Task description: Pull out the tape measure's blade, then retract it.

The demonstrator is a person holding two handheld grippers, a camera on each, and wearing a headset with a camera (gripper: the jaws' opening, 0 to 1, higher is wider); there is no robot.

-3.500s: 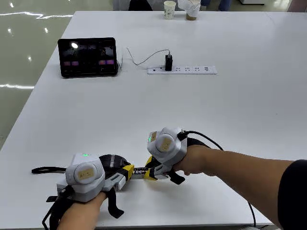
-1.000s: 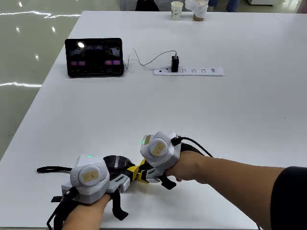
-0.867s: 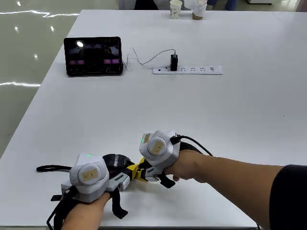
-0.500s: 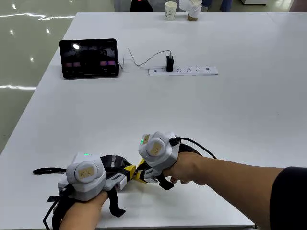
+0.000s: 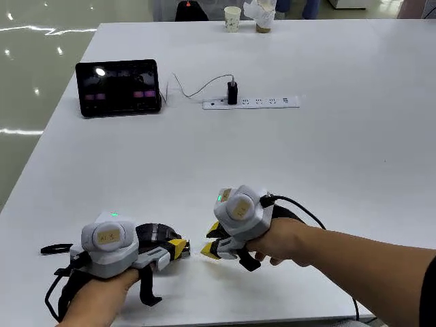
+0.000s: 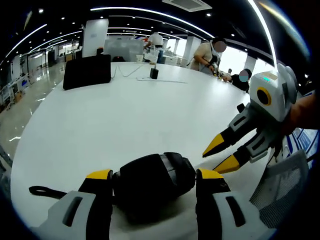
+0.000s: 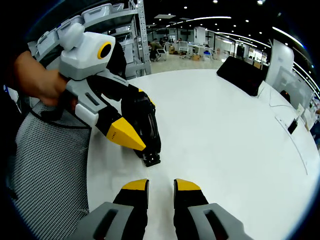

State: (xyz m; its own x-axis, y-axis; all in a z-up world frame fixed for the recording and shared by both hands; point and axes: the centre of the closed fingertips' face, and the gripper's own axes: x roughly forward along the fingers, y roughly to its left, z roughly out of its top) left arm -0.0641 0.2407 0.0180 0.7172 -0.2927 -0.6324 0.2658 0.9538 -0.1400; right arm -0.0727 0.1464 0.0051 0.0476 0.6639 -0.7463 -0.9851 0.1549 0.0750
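Tape measure point(image 6: 152, 182) held in left gripper point(image 6: 155, 176) — right gripper point(image 5: 209, 241) near, tablet point(image 5: 119, 87) beyond.

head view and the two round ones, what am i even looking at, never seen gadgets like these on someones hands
There is no robot here. A person holds a white hand-held gripper with two yellow-tipped jaws in each hand. The head view comes from a camera on the person's headset, looking down at the white table. Each round picture comes from a fisheye camera riding on one gripper, looking out along its jaws.

The left gripper is clamped on a black tape measure case that sits on the table, and no blade looks drawn out. The right gripper is close beside it, jaws slightly apart, holding nothing.

Further back lie a black tablet, a white power strip with a black charger plugged in, and paper cups at the far edge.
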